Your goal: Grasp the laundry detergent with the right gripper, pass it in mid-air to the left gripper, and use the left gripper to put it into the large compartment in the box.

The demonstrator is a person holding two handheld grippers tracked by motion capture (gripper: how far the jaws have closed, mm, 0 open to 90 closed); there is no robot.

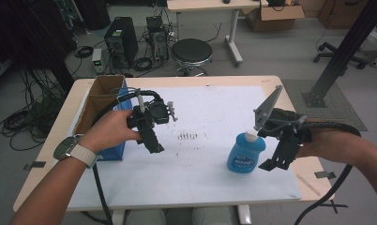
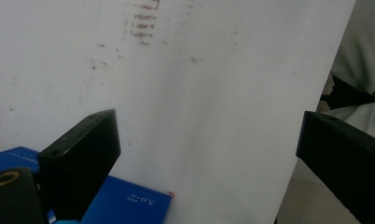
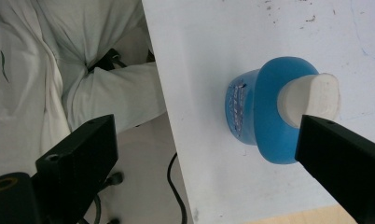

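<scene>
A blue bottle [image 1: 244,153] with a white cap [image 1: 252,135] stands upright on the white sheet [image 1: 210,112] at the table's right front. My right gripper [image 1: 270,164] hovers just right of it, open, with nothing between the jaws. In the right gripper view the blue bottle [image 3: 265,112] and its cap [image 3: 311,95] lie just beyond the right jaw, untouched by my right gripper [image 3: 206,128]. My left gripper [image 1: 156,149] hangs open over the sheet's left part, beside a blue box [image 1: 117,151]. In the left gripper view my left gripper [image 2: 206,130] frames bare sheet, with the blue box [image 2: 129,203] at the lower left.
An open cardboard box [image 1: 98,97] stands at the table's left edge, behind the blue box. Dark smudges [image 1: 187,136] mark the sheet's middle. A stool [image 1: 191,51] and computer towers [image 1: 121,40] are on the floor beyond the table. A person's legs in light trousers [image 3: 59,70] are at the near edge.
</scene>
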